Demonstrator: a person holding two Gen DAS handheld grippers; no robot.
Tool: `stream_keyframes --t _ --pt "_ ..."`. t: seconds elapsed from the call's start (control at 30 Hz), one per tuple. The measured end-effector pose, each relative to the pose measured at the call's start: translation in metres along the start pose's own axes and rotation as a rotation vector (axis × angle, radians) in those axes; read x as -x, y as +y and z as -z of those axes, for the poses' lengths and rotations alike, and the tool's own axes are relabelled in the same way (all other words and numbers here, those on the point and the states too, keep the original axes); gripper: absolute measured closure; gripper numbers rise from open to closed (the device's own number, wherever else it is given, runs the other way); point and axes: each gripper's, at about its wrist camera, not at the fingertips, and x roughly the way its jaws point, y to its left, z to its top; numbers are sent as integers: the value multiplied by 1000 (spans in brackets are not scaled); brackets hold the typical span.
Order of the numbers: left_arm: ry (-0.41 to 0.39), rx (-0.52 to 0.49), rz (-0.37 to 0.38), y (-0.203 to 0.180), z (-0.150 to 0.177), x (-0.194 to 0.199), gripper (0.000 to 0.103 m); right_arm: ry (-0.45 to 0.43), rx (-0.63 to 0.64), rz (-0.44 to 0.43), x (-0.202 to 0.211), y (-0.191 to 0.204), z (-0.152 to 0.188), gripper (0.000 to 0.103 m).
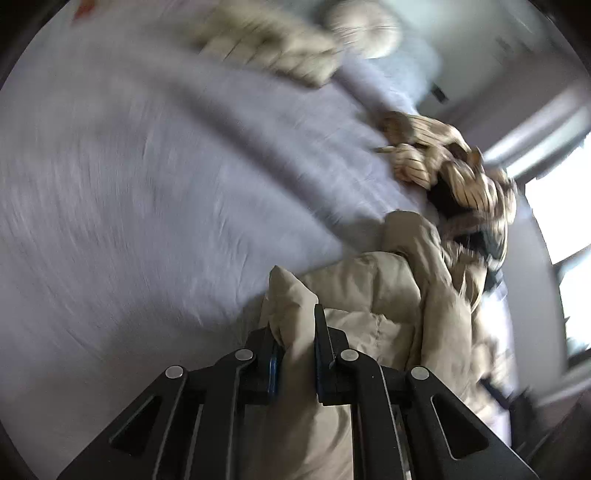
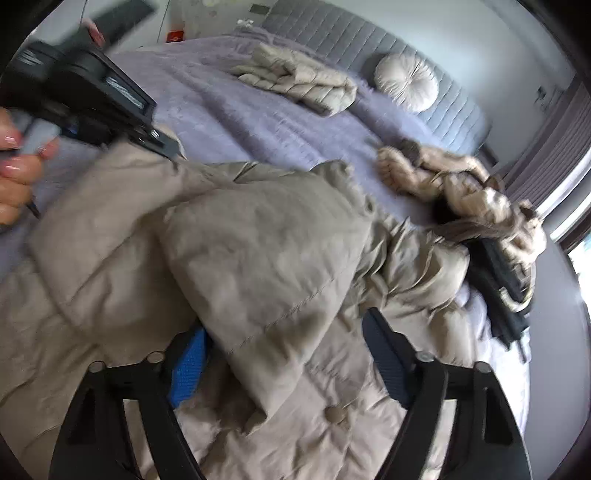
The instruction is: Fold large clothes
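The beige puffer coat (image 2: 258,258) lies heaped on the lavender bedspread (image 2: 240,110), filling the lower middle of my right wrist view, with a thick quilted fold bulging up toward the camera and a round snap button (image 2: 335,414) showing at about 6 o'clock. My left gripper (image 1: 293,328) is clamped on a bunched edge of that coat (image 1: 369,295); the padded fabric is squeezed narrow between the two fingers and pokes out past their tips. In the right wrist view that same left gripper (image 2: 162,146) comes in from 10 o'clock, biting the coat's far edge, with my left hand (image 2: 16,177) wrapped round its handle at 9 o'clock. My right gripper (image 2: 284,332) has its fingers wide apart, the blue-padded one partly tucked under the fold, the other bare over the coat at 4 o'clock; neither is pressing on the cloth.

Beyond the coat, at 2 o'clock, lies a crumpled cream striped garment (image 2: 461,184) with dark lining. A folded beige quilted jacket (image 2: 303,81) rests at 12 o'clock, near a round pleated cushion (image 2: 406,82) against the grey padded headboard (image 2: 351,33).
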Motion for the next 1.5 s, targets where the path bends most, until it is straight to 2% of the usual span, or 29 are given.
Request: stream_keyframes --t 0.03,0.07,0.13,0.2,0.27,0.3,0.33,0.37,0.4,0.47,0.5,0.53,0.57,0.6,0.67,0.7,0.8,0.83,0.9,0.93,1.07,1.13,1.2,1.3,1.37,1.5 --pt "-15 -42 -20 -7 -1 4 87 -1 -6 22 -2 0 -1 60" --pt "-22 -71 -39 -11 -2 6 87 6 -26 23 -4 -2 -1 95" --pt "-11 -84 -81 -9 -5 -1 87 15 -134 6 -7 -19 1 95" --pt "2 -50 -103 5 -4 -7 87 40 -346 -48 -11 -55 12 95" --pt "9 -12 -115 21 1 -12 87 98 -676 -182 -25 -107 47 95" --pt "13 4 -117 26 2 -16 87 120 -765 -216 -30 -119 60 95" --pt "18 16 -112 30 5 -18 87 153 -924 -311 -40 -139 86 94" --pt "21 26 -114 31 5 -19 87 180 -1019 -367 -46 -148 104 88" --pt "24 31 -126 30 4 -18 86 197 -1068 -379 -48 -153 115 84" --pt "20 41 -184 27 0 -13 71 193 -1187 -375 -40 -169 141 77" --pt "10 39 -243 24 -4 -7 58 195 -1205 -358 -35 -173 145 76" --pt "-2 31 -272 22 -6 -3 54 201 -1226 -301 -26 -183 151 75" --pt "-24 13 -287 19 -10 7 54 188 -1245 -288 -20 -190 154 72" --pt "-32 4 -283 18 -11 15 54 167 -1265 -305 -16 -197 157 70" --pt "-48 -21 -274 12 -11 33 54 147 -1266 -375 -19 -206 155 41" --pt "-46 -33 -267 9 -9 38 54 147 -1249 -415 -24 -208 151 37" --pt "-11 -63 -248 -4 4 44 54 168 -1248 -491 -47 -210 145 36" --pt "-1 -65 -243 -8 11 43 54 186 -1256 -509 -57 -210 145 38" --pt "19 -68 -244 -13 27 39 54 238 -1283 -559 -77 -209 145 84" --pt "26 -74 -253 -15 34 35 54 252 -1288 -575 -79 -206 144 95" --pt "67 -97 -306 -11 59 10 52 254 -1182 -493 -60 -191 140 95" --pt "66 -99 -322 -7 64 2 41 270 -1141 -471 -63 -186 142 95" --pt "65 -94 -340 -3 67 -3 38 259 -1105 -451 -67 -185 140 95" --pt "70 -79 -355 -4 65 -5 38 236 -983 -331 -60 -184 126 93" --pt "68 -89 -388 -10 63 -1 38 238 -953 -274 -49 -188 123 93" --pt "63 -124 -439 -29 63 12 38 243 -979 -284 -30 -203 138 90"
